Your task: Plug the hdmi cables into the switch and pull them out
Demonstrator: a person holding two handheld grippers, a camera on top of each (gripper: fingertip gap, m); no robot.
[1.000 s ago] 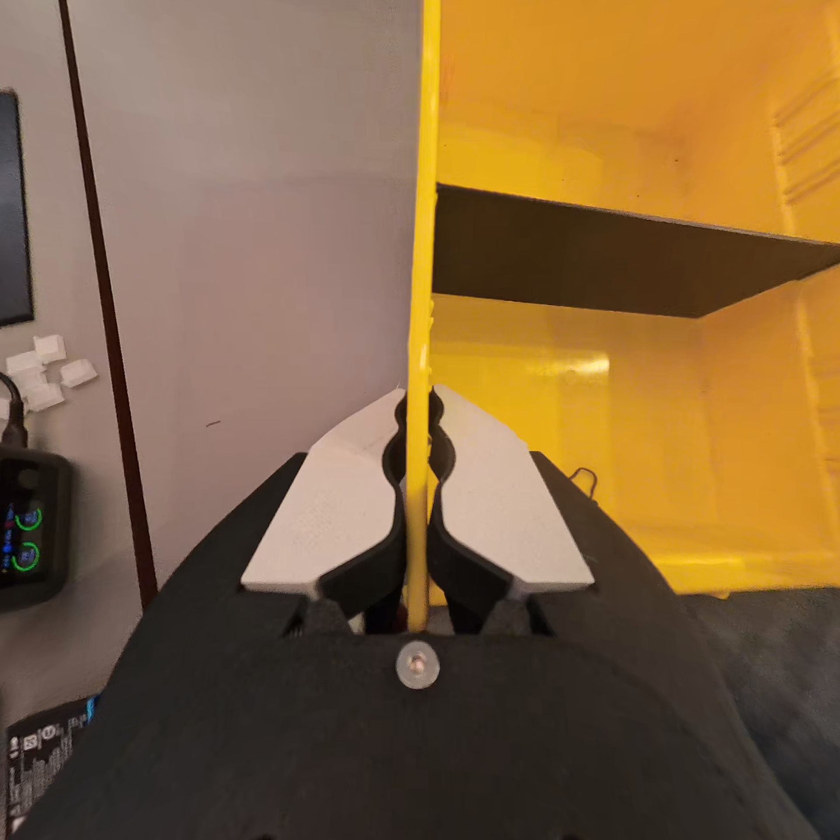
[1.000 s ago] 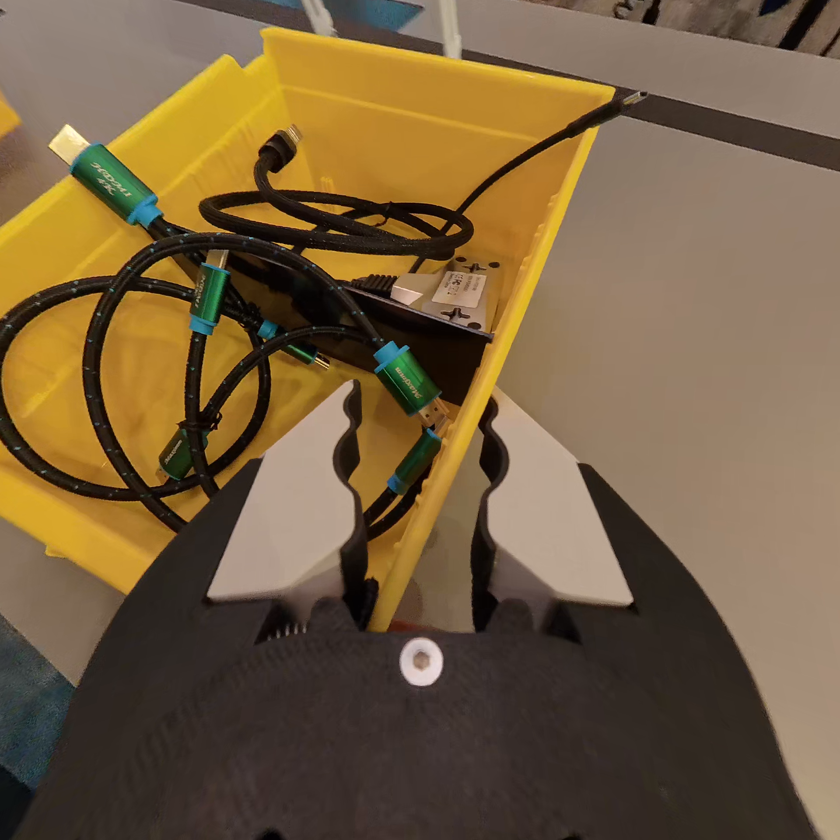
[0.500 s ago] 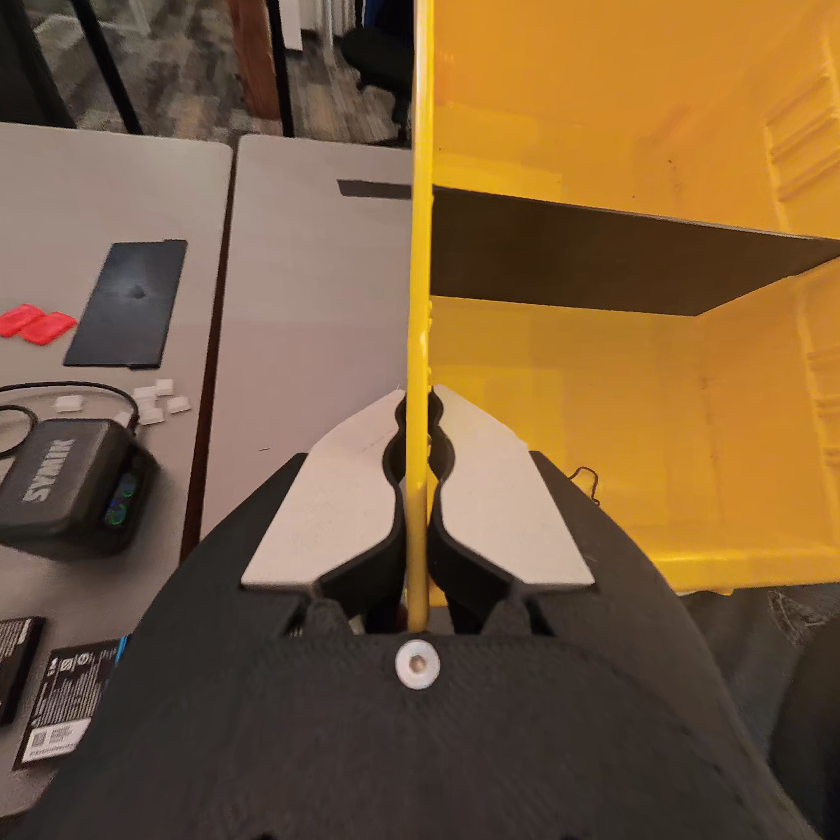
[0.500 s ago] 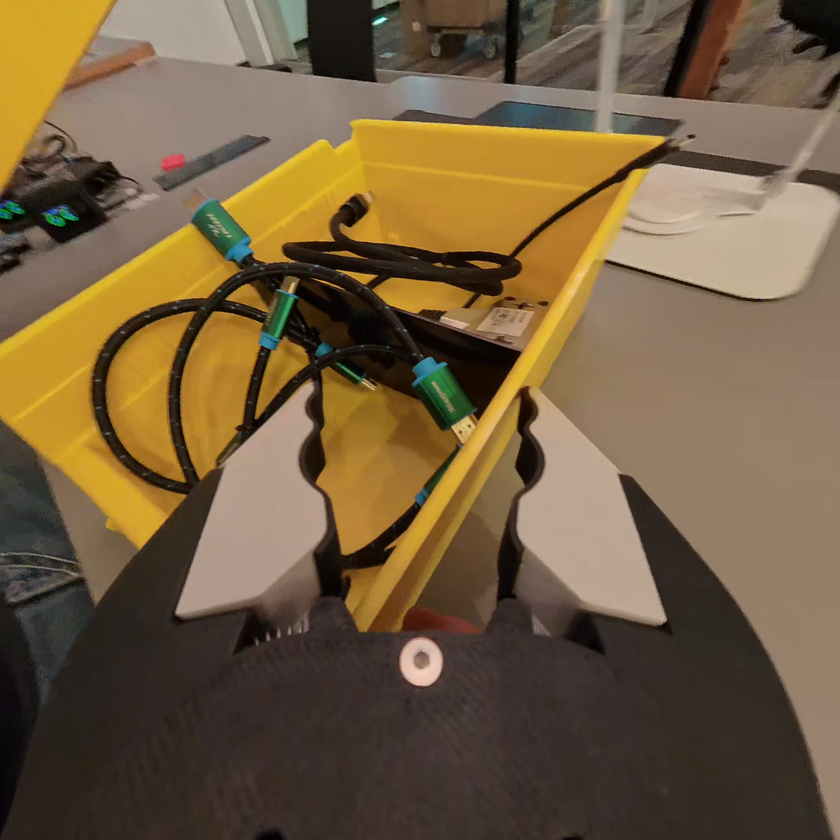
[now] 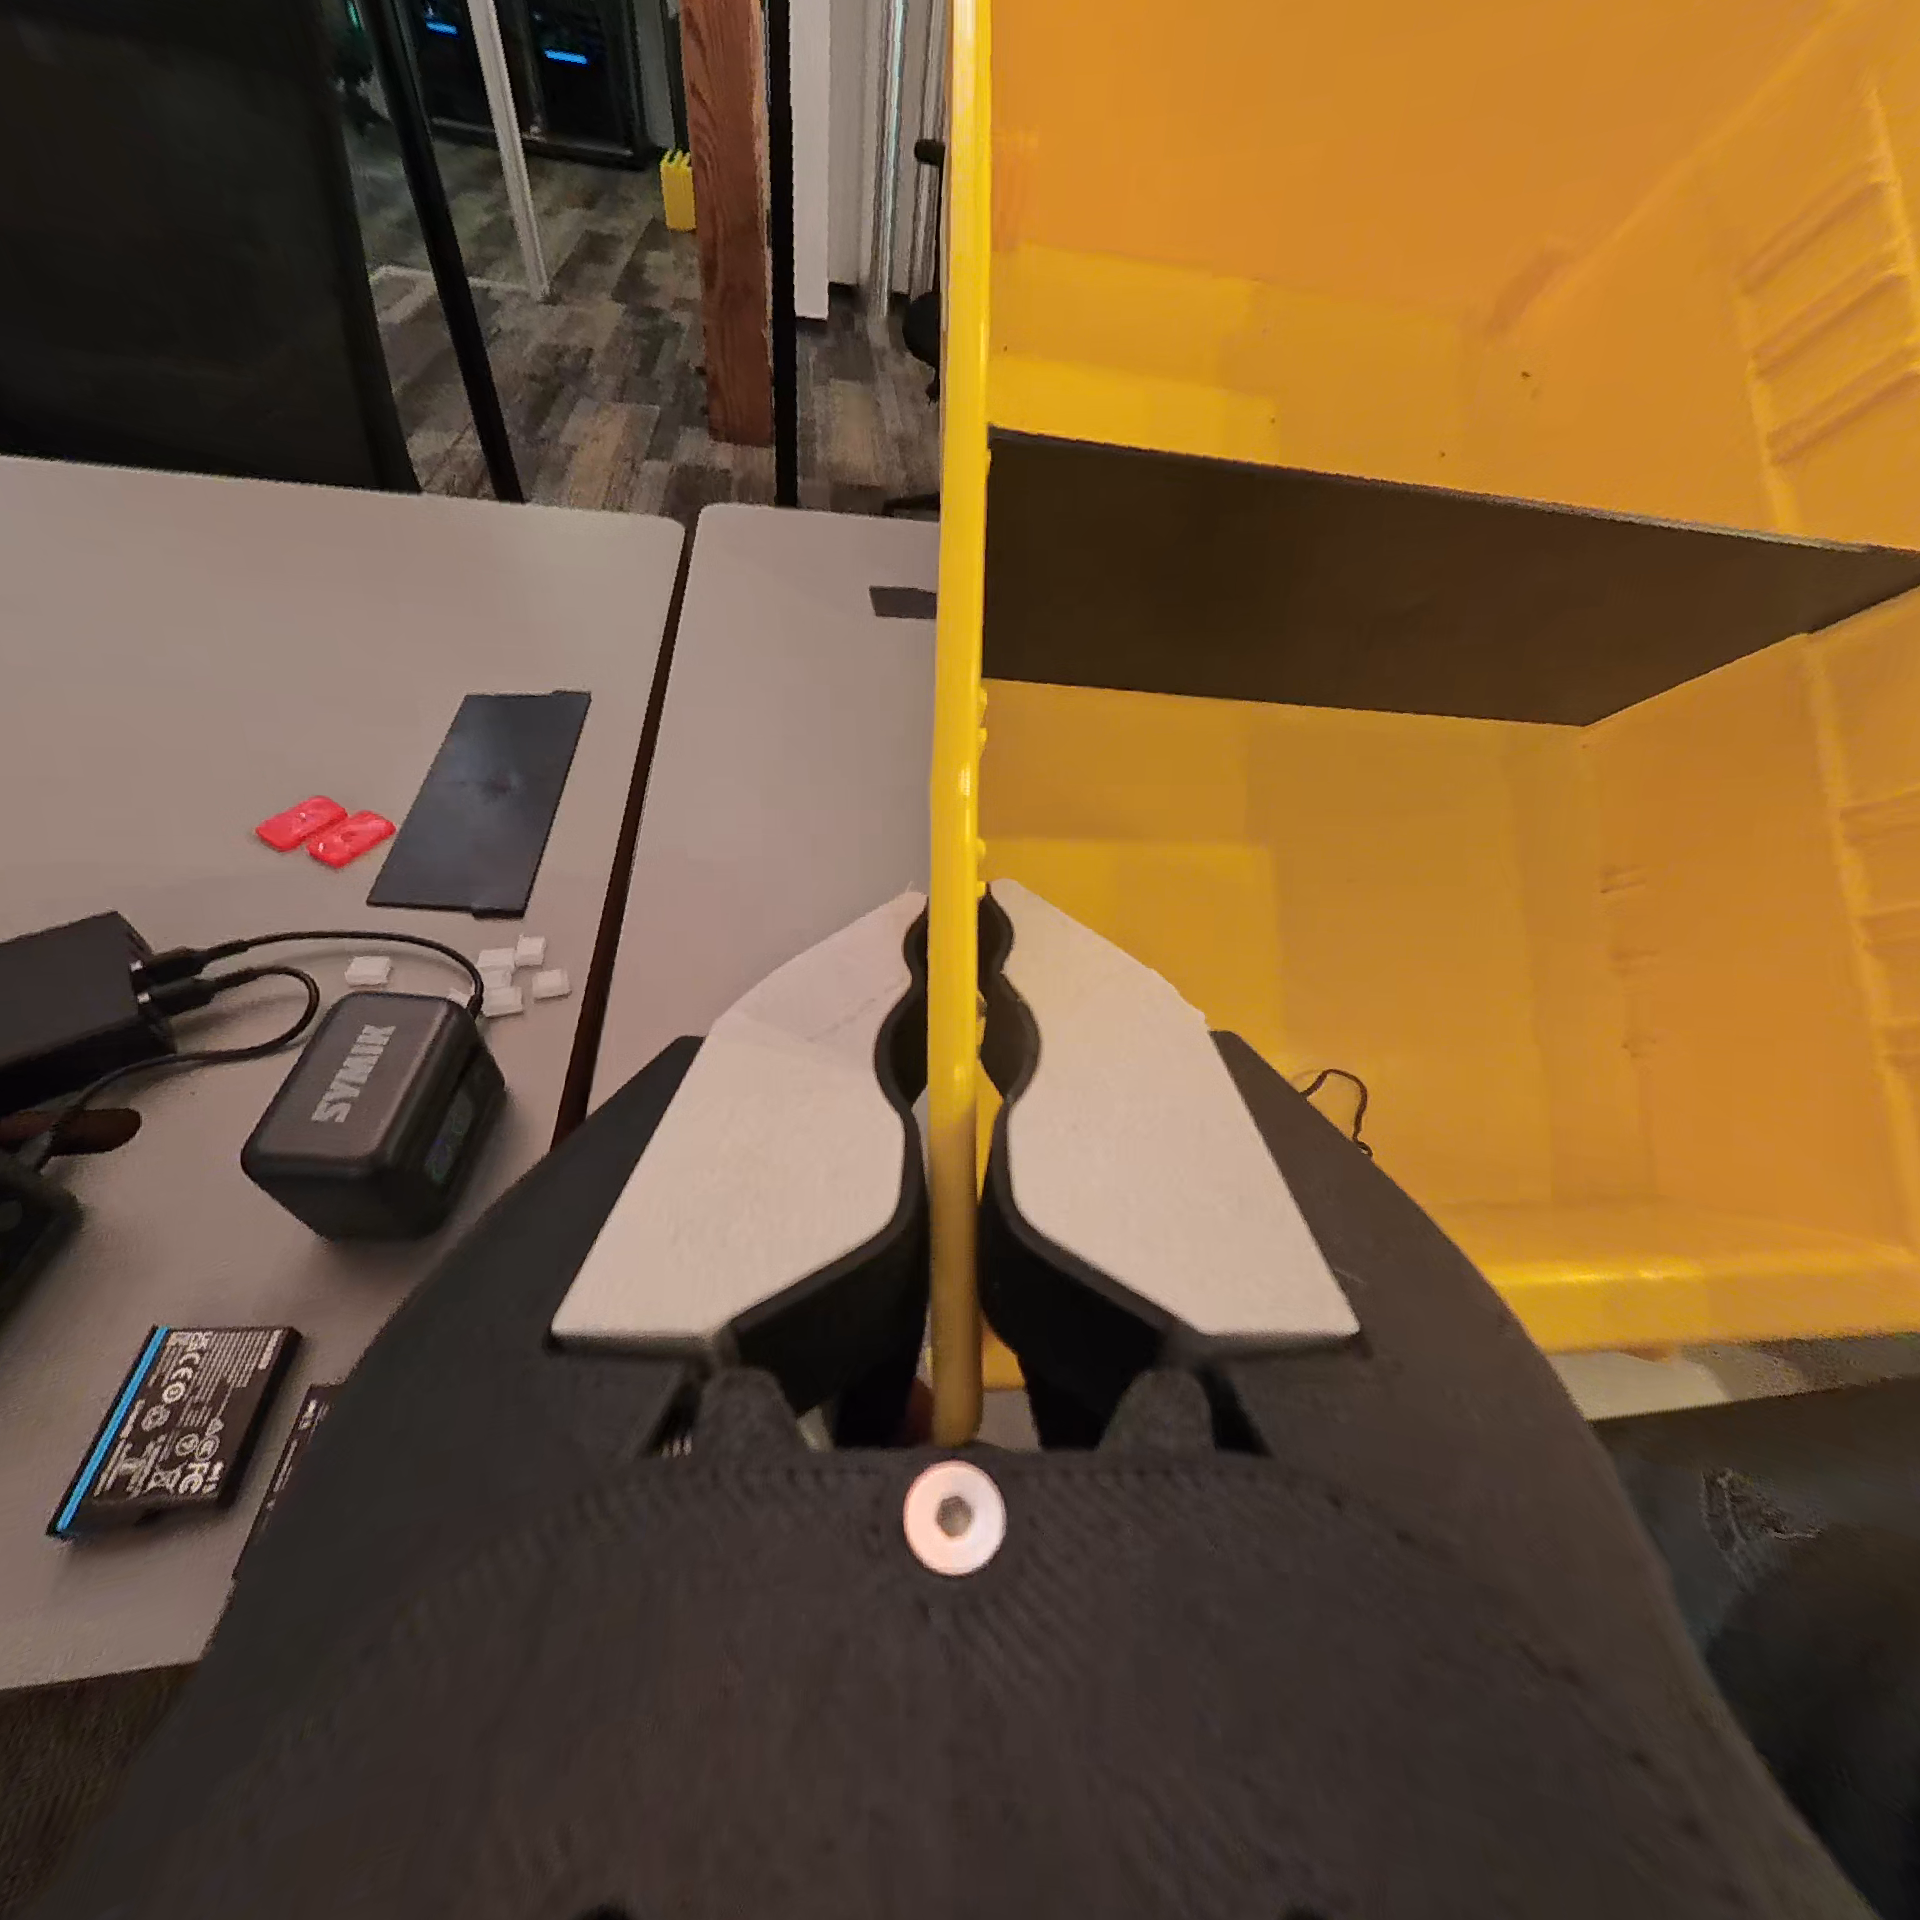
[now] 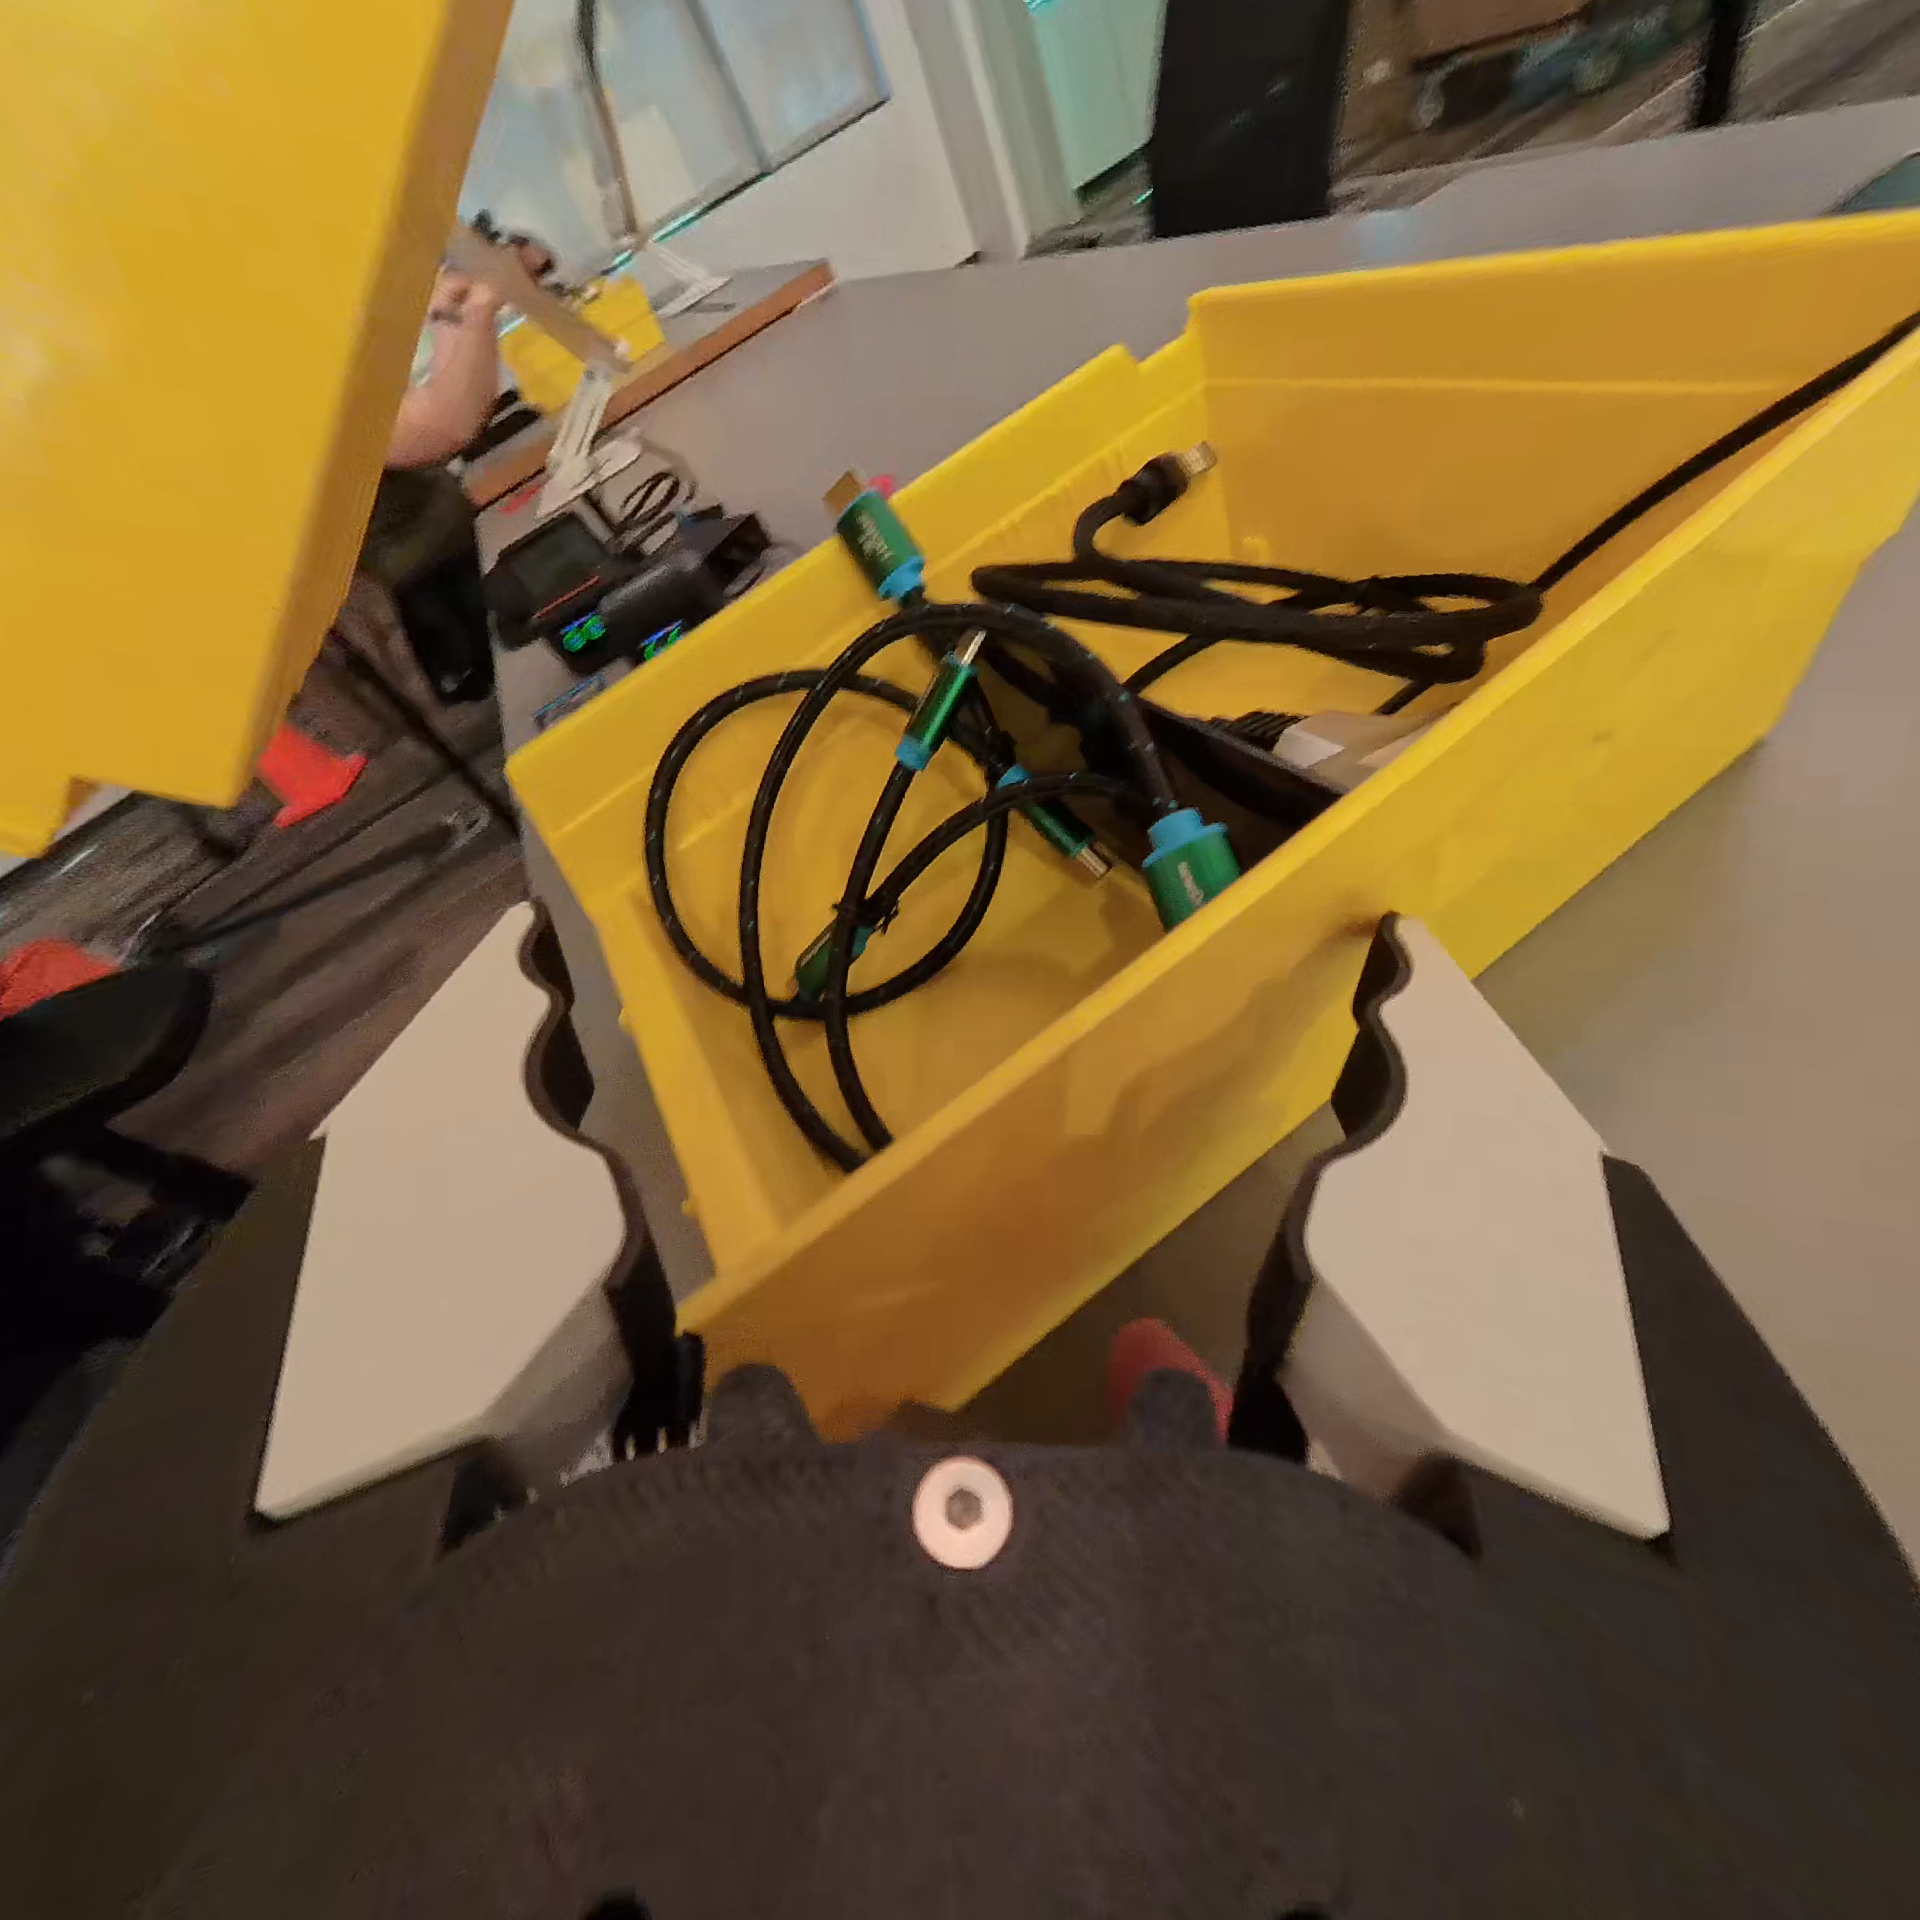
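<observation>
- My left gripper (image 5: 956,914) was clamped on the thin wall of an empty yellow plastic bin (image 5: 1455,935), its ribbed inside crossed by a flat black divider (image 5: 1403,603).
- My right gripper (image 6: 961,935) gaped wide and empty, its grey wavy-edged fingers (image 6: 457,1216) straddling the near corner of a second bin (image 6: 1091,1174).
- Braided black HDMI cables (image 6: 831,831) with green metallic plugs lay coiled in that bin; the boxy switch (image 6: 1299,748) sat against its right wall, part-hidden.
- A black charger (image 5: 374,1112) rested on the grey table (image 5: 312,623).
</observation>
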